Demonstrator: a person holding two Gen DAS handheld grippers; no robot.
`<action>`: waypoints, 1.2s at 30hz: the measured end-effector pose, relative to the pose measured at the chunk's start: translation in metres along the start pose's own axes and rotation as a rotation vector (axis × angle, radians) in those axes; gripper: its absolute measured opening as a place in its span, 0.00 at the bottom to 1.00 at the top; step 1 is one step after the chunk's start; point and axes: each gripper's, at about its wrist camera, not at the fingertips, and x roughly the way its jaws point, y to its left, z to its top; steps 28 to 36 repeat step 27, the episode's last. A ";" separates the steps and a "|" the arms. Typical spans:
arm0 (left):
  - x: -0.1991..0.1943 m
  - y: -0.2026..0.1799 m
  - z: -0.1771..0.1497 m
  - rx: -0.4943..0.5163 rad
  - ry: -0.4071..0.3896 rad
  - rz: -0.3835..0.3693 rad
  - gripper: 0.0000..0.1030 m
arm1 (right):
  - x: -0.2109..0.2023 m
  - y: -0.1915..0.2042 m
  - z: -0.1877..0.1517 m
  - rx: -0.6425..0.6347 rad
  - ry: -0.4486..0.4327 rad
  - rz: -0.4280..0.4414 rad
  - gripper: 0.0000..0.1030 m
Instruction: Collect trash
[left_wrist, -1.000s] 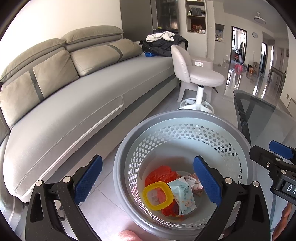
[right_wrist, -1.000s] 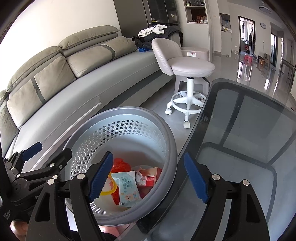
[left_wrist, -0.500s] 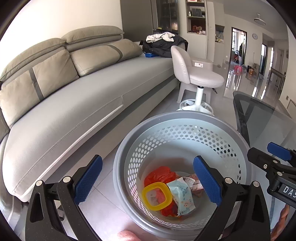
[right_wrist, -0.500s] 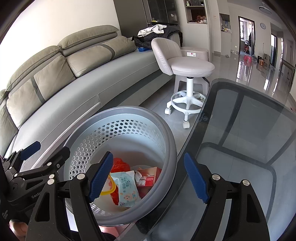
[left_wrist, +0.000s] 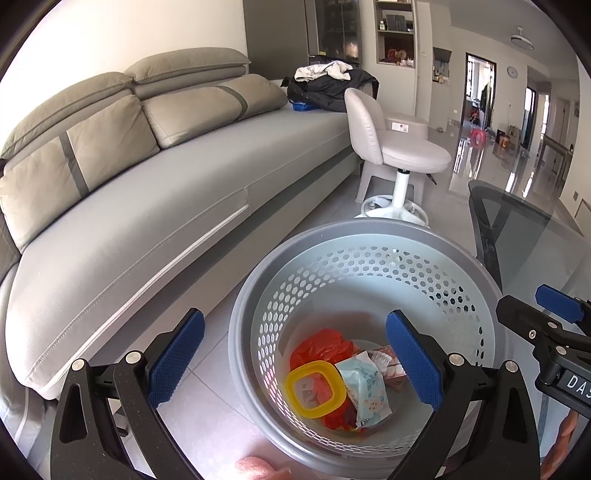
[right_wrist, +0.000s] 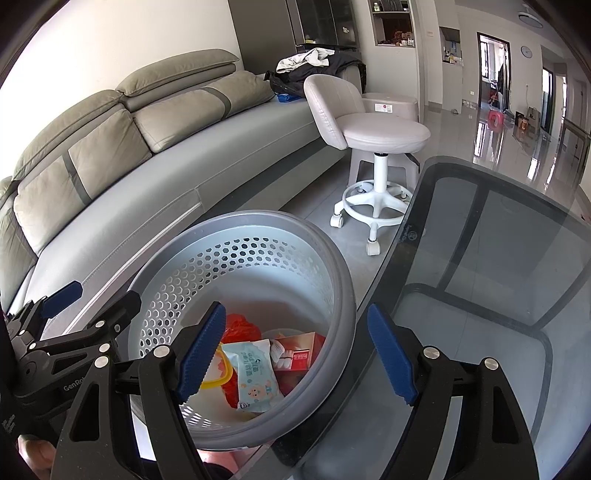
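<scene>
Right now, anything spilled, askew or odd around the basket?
Nothing spilled: the trash sits inside the grey perforated plastic basket. Only oddity is a heap of dark and white clothes dumped at the grey sofa's far end.

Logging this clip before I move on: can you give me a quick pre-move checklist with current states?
1. Left tongs open, nothing held: ok.
2. Right tongs open, nothing held: ok.
3. Basket upright on the floor beside the glass table: ok.
4. Trash inside basket, namely yellow lid, wipes pack, red bag, red box: ok.
5. Visible glass tabletop free of trash: ok.
6. Trash left elsewhere in the room: cannot tell.
</scene>
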 end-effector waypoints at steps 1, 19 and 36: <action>0.000 0.000 0.000 0.000 -0.001 0.000 0.94 | 0.000 0.000 0.000 0.000 0.000 -0.001 0.73; -0.003 -0.004 0.000 0.010 -0.014 0.009 0.94 | 0.000 0.000 0.000 0.001 0.000 0.001 0.73; -0.003 -0.003 0.000 0.010 -0.009 0.008 0.94 | 0.001 0.002 -0.001 -0.001 0.001 0.002 0.73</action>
